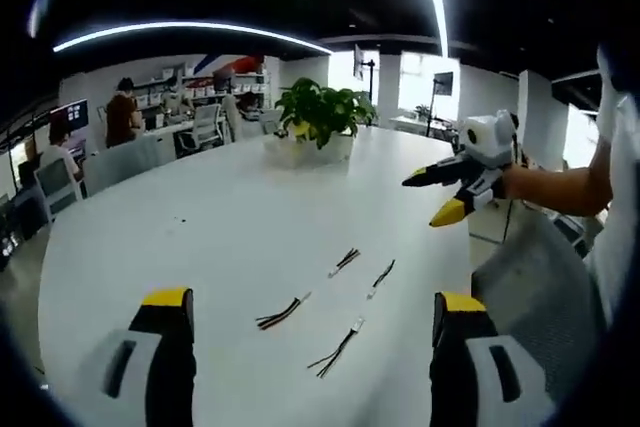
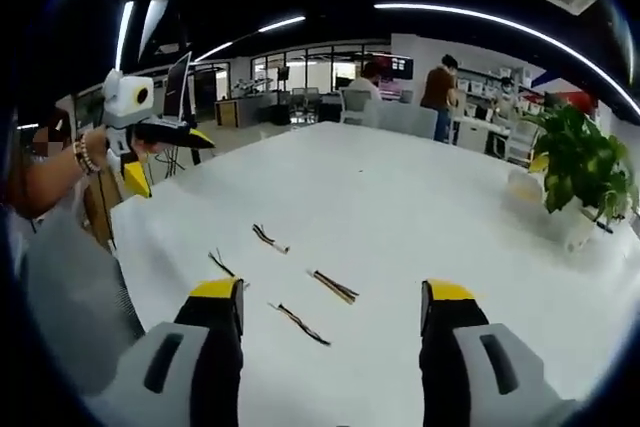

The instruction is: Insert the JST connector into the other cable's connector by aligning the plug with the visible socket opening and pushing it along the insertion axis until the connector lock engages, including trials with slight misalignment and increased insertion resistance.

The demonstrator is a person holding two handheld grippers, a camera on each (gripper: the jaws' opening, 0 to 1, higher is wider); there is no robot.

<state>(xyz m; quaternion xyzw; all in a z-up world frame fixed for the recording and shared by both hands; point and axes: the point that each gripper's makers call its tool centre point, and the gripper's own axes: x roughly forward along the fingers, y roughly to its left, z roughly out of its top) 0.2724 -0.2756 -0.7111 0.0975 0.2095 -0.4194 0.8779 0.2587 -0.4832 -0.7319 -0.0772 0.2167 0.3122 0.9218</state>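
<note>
Left gripper (image 1: 315, 307): jaws spread wide, nothing between them, held above the white tabletop (image 1: 200, 227). Four short cables lay ahead of the jaws, well apart from both tips: one (image 1: 281, 313) nearest the left jaw, one (image 1: 338, 349) lowest and closer to the right jaw, two more (image 1: 344, 262) (image 1: 382, 274) farther out. Beyond them stood a potted plant (image 1: 322, 112).

The right gripper (image 1: 455, 194) entered the left gripper view from the right, raised off the tabletop, its yellow-tipped jaws apart and empty.

Right gripper (image 2: 333, 299): jaws spread, gripping nothing. The same cables sat between and just beyond its jaws: (image 2: 303, 324) nearest, (image 2: 334, 286), (image 2: 222, 264), (image 2: 269, 238) farthest. This view caught the left gripper (image 2: 165, 152) at far left, held by a hand (image 2: 90, 152), and people (image 2: 438, 87) at desks behind.
</note>
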